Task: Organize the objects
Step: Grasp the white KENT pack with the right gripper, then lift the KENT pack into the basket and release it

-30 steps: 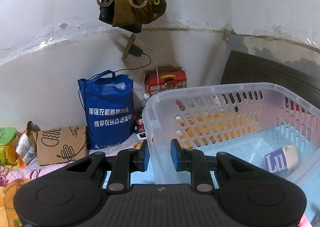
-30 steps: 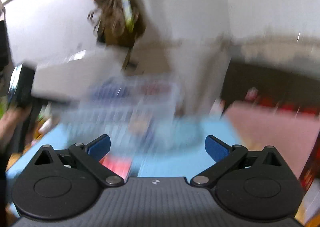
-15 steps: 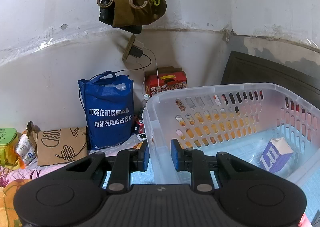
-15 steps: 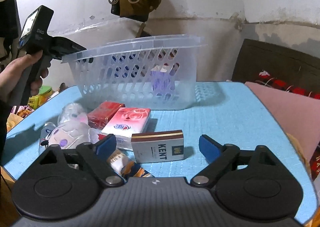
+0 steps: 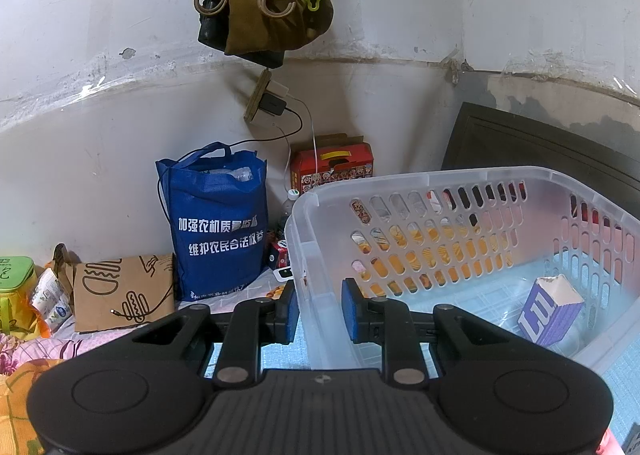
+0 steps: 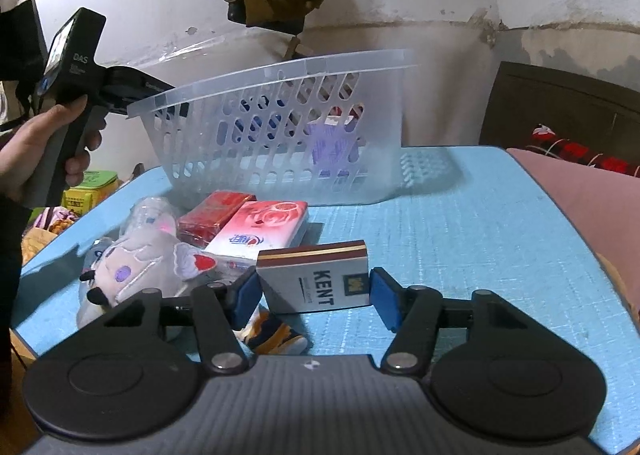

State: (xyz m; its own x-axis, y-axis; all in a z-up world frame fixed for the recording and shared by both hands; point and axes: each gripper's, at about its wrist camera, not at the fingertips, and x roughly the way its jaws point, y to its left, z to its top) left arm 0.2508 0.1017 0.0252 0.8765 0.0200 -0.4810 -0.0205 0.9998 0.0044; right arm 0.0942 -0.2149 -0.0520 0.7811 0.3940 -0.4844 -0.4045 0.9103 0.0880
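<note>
A: Right gripper [image 6: 314, 295] dropped to the mat since a second ago, jaws closing around the Kent pack [image 6: 314, 281], pads about touching its ends.

B: Pack's lying flat in front of the basket [image 6: 280, 127], long axis across. Left gripper [image 5: 318, 311] clamps the basket rim, tilted down; open mat [image 6: 480, 235] right of it.

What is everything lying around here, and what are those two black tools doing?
Clear slotted plastic basket: one, on blue mat, tilted.
Purple-and-white carton: one, inside basket.
White KENT cigarette pack: one, front of mat.
Pink tissue pack: one, behind KENT pack.
Red wrapped pack: one, left of tissue pack.
Grey plush toy: one, mat's left.
Blue fabric bag: one, against wall.
Left gripper: black, jaws shut on basket rim.
Right gripper: black, jaws closing around KENT pack.
</note>
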